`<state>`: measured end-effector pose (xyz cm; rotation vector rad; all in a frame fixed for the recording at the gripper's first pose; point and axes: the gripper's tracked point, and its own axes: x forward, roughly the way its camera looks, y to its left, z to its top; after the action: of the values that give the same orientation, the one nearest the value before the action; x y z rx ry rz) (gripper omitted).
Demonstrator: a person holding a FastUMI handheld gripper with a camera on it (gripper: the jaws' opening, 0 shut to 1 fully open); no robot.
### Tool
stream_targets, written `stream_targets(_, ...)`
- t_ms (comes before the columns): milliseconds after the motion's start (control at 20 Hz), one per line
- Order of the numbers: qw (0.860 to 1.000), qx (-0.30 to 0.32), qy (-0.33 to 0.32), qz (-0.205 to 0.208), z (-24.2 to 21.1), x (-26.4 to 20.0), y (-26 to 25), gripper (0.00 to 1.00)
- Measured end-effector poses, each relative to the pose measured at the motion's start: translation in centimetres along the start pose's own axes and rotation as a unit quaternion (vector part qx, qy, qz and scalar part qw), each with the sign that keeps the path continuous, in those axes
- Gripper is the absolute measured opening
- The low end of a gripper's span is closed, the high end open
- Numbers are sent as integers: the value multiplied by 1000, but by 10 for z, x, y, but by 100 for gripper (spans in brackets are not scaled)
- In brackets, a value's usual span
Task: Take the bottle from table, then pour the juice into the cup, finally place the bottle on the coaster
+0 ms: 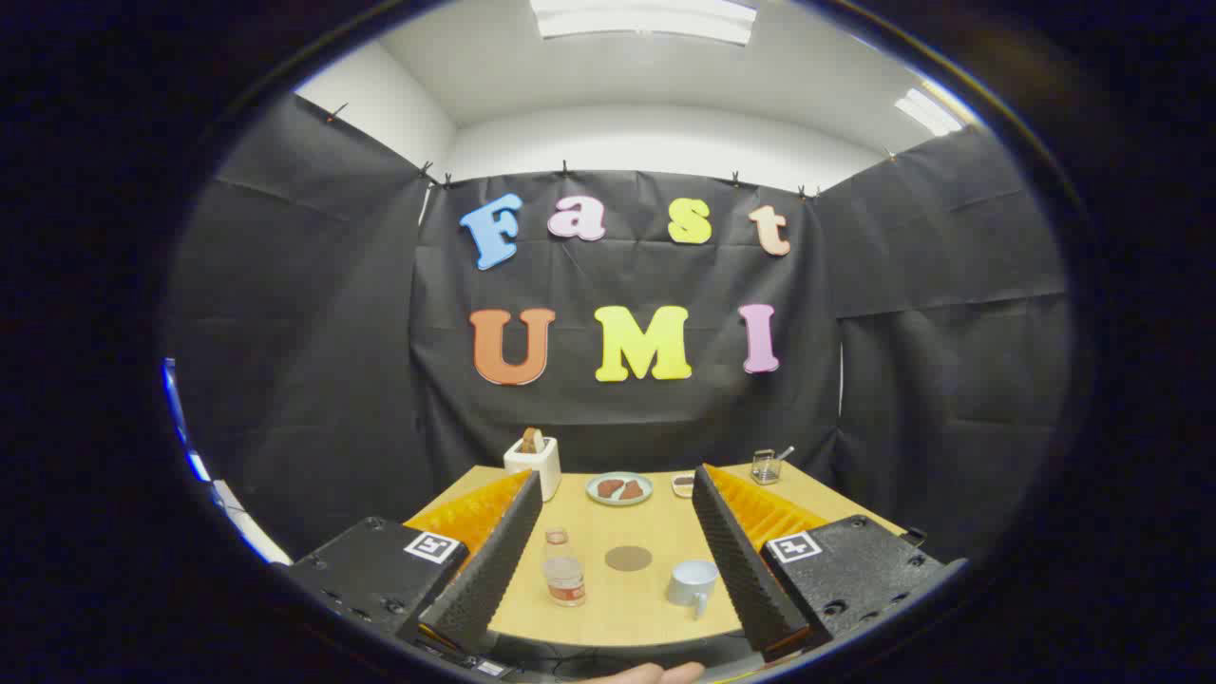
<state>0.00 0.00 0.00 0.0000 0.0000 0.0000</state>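
A fingertip of a hand (646, 674) shows just under the gripper (616, 560), nearest of all. The gripper's two fingers stand spread wide with nothing between their pads, released, held back from the near edge of the wooden table (608, 617).

Seen between the fingers, going left to right: a small clear plastic bottle (563, 570) stands upright near the left finger, with a pale cap, a red label band low on its body, and too little visible to tell how full it is. Just beside it, a little further back, lies a flat round brown coaster (629, 558), bare. Then a white cup (693, 581) stands upright close to the right finger, its handle turned toward the near edge; its inside cannot be made out. Bottle, coaster and cup stand apart from one another, none touching.

Along the far edge, well beyond these: a white toaster (533, 462) with a slice of bread sticking out of its slot, a pale green plate (618, 488) holding two brown pieces of food, a small dish (682, 485) partly hidden by the right finger, and a glass container (767, 465) with a spoon handle leaning out.

The middle of the tabletop between the near group and the far row lies open
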Motion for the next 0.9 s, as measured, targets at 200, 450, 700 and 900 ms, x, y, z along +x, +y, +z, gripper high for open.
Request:
stream_targets(200,1000,-6,-9,4,1,-2,4,100)
stream_targets(450,1000,-17,-14,15,-1,-4,7,100)
stream_targets(700,999,-27,-19,18,0,-7,3,100)
stream_targets(900,999,-25,-18,11,-3,-6,-5,100)
